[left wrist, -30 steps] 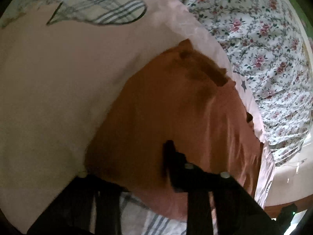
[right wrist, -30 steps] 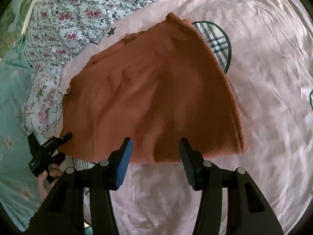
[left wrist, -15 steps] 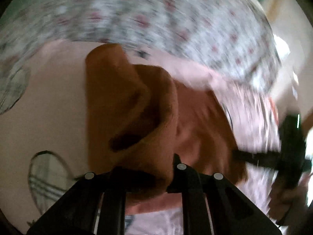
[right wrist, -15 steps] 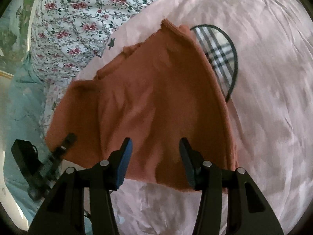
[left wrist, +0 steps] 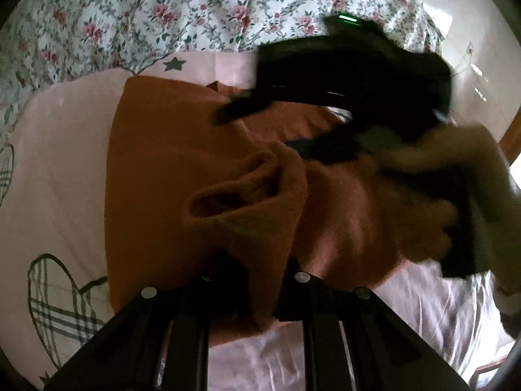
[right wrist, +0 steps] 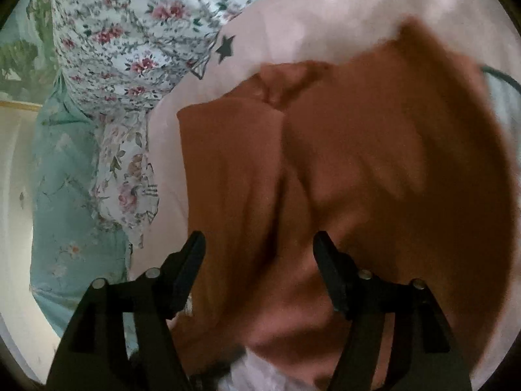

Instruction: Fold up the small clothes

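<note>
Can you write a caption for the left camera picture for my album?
Left tongs pinch a fold of the orange garment on the pink sheet.

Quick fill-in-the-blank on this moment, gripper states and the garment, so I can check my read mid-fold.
1. The left gripper is shut on a bunched edge of the ____-coloured garment.
2. The right gripper has its jaws ____, with nothing between them.
3. The garment lies on a ____ sheet.
4. Printed on that sheet near the floral quilt is a small dark ____.

Missing words: rust; open; pink; star

Motion blur smears the right hand-held gripper (left wrist: 351, 75) above the rust garment (left wrist: 156, 169)
</note>
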Motion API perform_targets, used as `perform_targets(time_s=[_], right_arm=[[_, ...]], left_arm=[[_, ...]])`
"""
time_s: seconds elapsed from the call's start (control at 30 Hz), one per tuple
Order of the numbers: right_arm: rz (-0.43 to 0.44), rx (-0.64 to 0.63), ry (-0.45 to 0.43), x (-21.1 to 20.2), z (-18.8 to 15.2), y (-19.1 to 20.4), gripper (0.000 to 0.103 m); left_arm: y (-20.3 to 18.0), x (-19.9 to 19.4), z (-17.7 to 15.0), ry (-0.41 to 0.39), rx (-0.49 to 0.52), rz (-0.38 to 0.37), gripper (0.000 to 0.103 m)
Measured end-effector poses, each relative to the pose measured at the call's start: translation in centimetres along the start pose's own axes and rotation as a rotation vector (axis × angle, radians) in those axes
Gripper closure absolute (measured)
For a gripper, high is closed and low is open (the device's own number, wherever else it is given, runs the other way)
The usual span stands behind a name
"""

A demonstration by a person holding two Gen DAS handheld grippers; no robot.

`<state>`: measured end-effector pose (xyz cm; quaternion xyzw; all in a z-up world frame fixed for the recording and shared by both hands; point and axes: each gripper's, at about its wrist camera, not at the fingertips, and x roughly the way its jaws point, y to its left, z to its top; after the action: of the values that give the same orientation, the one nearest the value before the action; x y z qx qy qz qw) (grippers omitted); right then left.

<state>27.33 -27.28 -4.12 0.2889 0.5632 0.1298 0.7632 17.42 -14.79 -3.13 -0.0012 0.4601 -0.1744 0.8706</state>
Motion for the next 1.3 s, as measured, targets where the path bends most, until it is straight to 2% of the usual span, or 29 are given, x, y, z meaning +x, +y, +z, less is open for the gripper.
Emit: perform_targets(time_s=[0.07, 0.1, 0.2, 0.3, 0.37, 0.47, 0.6, 0.73, 0.8, 0.93, 1.0, 1.07, 1.1, 1.17, 1.23, 1.3], right_arm=[[-0.033, -0.053, 0.036, 1.2, 0.8, 1.0, 0.062], [-0.053, -0.087, 0.048, 1.4, 1.2, 1.7, 0.080], [-0.024, -0.182, -0.043, -2.0, 0.8, 3.4, 0.082], [-0.001, -0.230, -0.142, -6.6, -0.4, 3.1, 0.083], [-0.026, -0.220, -0.176, -8.8, -1.1, 1.3, 0.083], [-0.075, -0.146, -0.168, -9.9, -1.5, -2.7, 0.083], [-0.136, -0.104, -0.132, -9.2, -1.6, -6.5, 0.083], [-0.123, -0.101, -0.155, -10.0, -1.6, -7.0, 0.083], [-0.142, -0.103, -0.145, -9.4, -1.5, -7.4, 0.083], [-0.183, -0.095, -0.119, -8.2, -1.8, -8.5, 0.083], [-0.183, -0.092, -0.140, -8.7, -2.3, -8.5, 0.082], [-0.197, -0.088, -0.166, -9.4, -2.8, -8.2, 0.082], [-0.194, -0.073, -0.180, -9.8, -3.2, -8.3, 0.081], [-0.187, -0.038, -0.199, -10.5, -3.9, -8.4, 0.077], [-0.179, 0.004, -0.231, -11.4, -4.8, -8.8, 0.053], [-0.177, 0.033, -0.274, -12.4, -5.7, -9.0, 0.038]], left_arm=[[-0.5, -0.1, 0.1, -0.001, 0.009, 0.008, 0.091], [-0.7, -0.2, 0.2, -0.008, 0.011, 0.010, 0.091], [-1.6, -1.7, 1.1, -0.051, 0.016, -0.034, 0.091], [-3.9, -2.4, 2.1, -0.081, 0.038, -0.133, 0.090], [-5.6, -1.7, 2.4, -0.072, 0.050, -0.186, 0.090], [-7.6, 0.5, 2.3, -0.036, 0.064, -0.249, 0.090], [-9.1, 4.0, 1.8, 0.054, 0.086, -0.246, 0.090], [-9.5, 4.1, 2.0, 0.052, 0.097, -0.262, 0.087], [-9.3, 4.9, 2.0, 0.073, 0.095, -0.255, 0.085], [-9.1, 5.6, 1.3, 0.126, 0.066, -0.282, 0.078], [-8.8, 4.8, 1.2, 0.129, 0.072, -0.299, 0.070], [-8.1, 3.8, 1.1, 0.124, 0.074, -0.304, 0.054], [-7.5, 2.9, 0.9, 0.120, 0.067, -0.301, 0.051], [-6.2, 1.7, 0.5, 0.116, 0.045, -0.310, 0.047], [-4.4, 0.6, 0.3, 0.107, 0.013, -0.296, 0.044], [-2.3, -0.5, 0.0, 0.092, -0.032, -0.260, 0.041]])
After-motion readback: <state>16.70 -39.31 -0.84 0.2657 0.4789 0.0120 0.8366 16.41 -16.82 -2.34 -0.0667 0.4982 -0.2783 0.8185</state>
